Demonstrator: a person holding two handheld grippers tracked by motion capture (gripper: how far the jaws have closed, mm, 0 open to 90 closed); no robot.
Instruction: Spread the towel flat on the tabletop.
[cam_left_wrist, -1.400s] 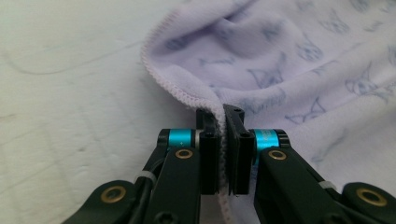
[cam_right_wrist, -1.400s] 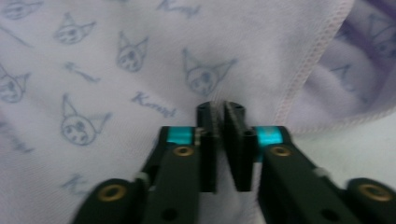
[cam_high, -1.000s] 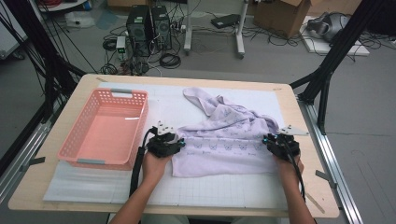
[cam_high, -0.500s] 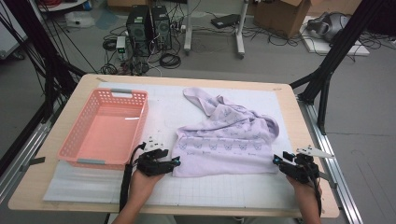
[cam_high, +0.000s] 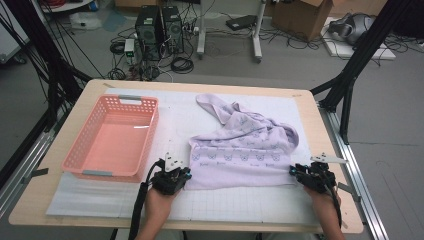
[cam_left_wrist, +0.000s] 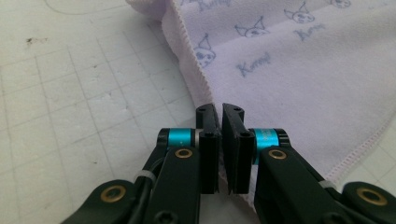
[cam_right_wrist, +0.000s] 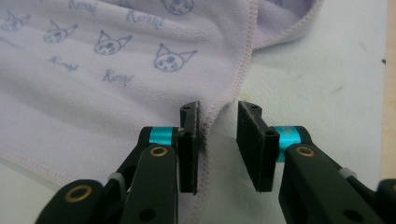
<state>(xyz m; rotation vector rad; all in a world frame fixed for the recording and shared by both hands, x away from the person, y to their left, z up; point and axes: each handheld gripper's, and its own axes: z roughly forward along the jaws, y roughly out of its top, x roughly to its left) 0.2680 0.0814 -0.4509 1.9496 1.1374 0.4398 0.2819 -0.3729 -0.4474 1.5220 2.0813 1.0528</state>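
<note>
Lilac towel (cam_high: 245, 150) stretches between left tool (cam_high: 181, 175) and right tool (cam_high: 295, 172).

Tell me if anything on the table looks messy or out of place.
The lilac towel is the untidy thing: its near half lies flat, but the far part is bunched and wrinkled, with one end trailing toward the table's far edge. The pink basket sits squarely beside it. Nothing looks spilled or damaged.

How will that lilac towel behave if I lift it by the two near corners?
Probably floppy: the towel already lies bunched and folded at its far end. Likely light, being thin cloth. Its stitched hem may give the jaws some purchase.
</note>
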